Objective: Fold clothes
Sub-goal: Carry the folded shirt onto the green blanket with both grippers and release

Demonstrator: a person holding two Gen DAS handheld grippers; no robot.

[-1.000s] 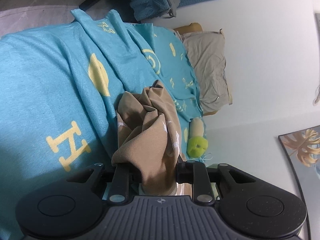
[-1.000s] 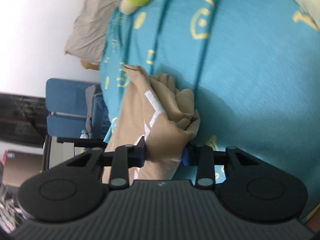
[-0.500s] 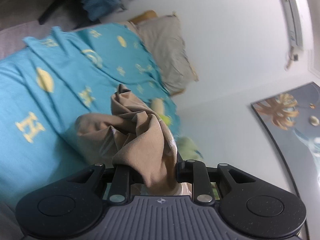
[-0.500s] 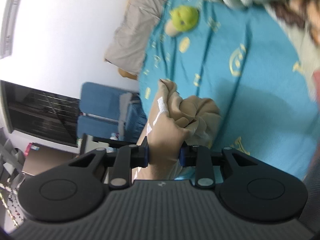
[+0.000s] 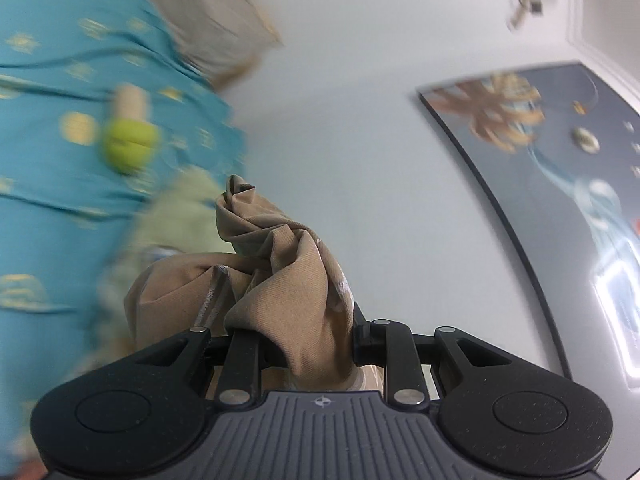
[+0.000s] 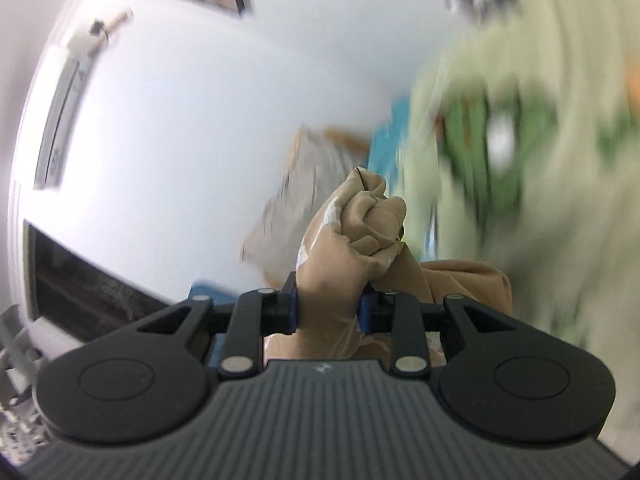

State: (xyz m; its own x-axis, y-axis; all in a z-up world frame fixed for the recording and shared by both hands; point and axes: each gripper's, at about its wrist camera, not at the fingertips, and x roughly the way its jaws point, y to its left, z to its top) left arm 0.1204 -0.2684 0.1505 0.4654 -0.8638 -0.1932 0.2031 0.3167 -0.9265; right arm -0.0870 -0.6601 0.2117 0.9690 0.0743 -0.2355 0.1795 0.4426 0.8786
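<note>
A tan garment [image 5: 288, 280] is bunched between the jaws of my left gripper [image 5: 304, 344], which is shut on it and held high, facing the wall. In the right wrist view another bunch of the same tan garment [image 6: 356, 236] is clamped in my right gripper [image 6: 328, 308], also shut on it. Both bunches stick up past the fingertips, and the rest of the cloth hangs below, out of sight. A pale green garment [image 6: 520, 152] with darker green print fills the right of that view, blurred.
The bed's teal cover with yellow marks [image 5: 60, 140] lies at the left, with a green plush toy [image 5: 128, 148] and a beige pillow [image 5: 208, 28] on it. A white wall [image 5: 340, 120] carries a framed picture [image 5: 560, 184] and an air conditioner [image 6: 64, 108].
Both grippers have risen off the bed with the tan garment and tipped up toward the wall. The bed cover has slid out to the edge of both views, now blurred.
</note>
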